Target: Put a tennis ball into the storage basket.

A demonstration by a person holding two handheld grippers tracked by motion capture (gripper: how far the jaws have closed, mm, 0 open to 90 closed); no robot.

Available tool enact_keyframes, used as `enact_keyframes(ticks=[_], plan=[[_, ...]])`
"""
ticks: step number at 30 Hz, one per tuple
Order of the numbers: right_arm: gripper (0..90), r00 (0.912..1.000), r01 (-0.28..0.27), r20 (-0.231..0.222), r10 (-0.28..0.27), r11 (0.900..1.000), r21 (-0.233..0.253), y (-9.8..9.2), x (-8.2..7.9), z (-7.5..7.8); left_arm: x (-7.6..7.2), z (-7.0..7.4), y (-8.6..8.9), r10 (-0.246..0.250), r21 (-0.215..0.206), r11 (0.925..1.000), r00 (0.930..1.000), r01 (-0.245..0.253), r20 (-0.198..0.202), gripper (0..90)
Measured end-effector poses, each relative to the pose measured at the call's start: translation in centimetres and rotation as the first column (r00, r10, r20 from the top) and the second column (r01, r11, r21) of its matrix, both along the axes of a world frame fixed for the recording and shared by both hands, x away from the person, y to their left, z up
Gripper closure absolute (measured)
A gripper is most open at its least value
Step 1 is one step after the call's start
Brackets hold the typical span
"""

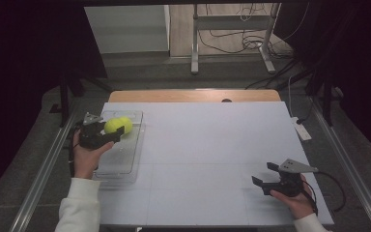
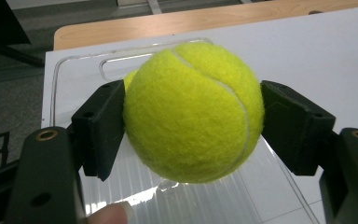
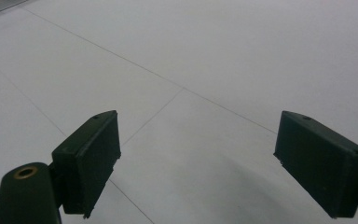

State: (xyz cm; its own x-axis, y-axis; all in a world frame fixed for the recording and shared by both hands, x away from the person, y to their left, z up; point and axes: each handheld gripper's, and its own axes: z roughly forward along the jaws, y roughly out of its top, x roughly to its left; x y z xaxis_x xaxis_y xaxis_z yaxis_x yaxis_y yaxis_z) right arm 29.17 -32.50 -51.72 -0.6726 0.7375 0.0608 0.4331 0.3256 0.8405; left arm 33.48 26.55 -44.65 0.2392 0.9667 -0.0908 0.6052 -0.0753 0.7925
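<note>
One tennis ball (image 2: 193, 112), seam running diagonally, clamped in left claw (image 1: 107, 133).

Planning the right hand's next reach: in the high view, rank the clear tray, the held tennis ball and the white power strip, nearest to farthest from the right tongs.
1. White power strip: off the table's right edge.
2. Clear tray: table's left side.
3. Tennis ball: over the tray's far end, in the left tongs.

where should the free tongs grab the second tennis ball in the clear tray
Across its widest middle, coming from above. The second tennis ball lies in the clear tray, whose walls block a low side approach. It sits close against the ball held by the left tongs, so set the jaws on the sides away from it.
</note>
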Motion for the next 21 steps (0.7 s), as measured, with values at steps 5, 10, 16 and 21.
enact_keyframes(ticks=[5, 10, 16, 21], plan=[[14.6, 1.0000, -0.001, 0.000, 0.001, 1.000, 0.000, 0.0, 0.0, 0.0, 0.2, -0.4, 0.2, 0.015, 0.021, 0.9997, 0.9994, -0.014, -0.031, 27.1], [14.6, 1.0000, -0.001, -0.003, 0.001, 1.000, -0.003, 0.1, 0.0, 0.0, 0.5, -0.9, 0.4, 0.022, 0.038, 0.9991, 0.9982, -0.020, -0.056, 27.1], [14.6, 1.0000, -0.002, -0.006, 0.002, 1.000, -0.004, 0.1, 0.0, -0.1, 0.8, -1.4, 0.4, 0.033, 0.049, 0.9984, 0.9963, -0.030, -0.079, 27.0], [14.6, 1.0000, -0.003, -0.007, 0.003, 1.000, -0.004, 0.1, 0.0, -0.1, 1.0, -1.7, 0.5, 0.042, 0.071, 0.9968, 0.9945, -0.035, -0.096, 27.0]])
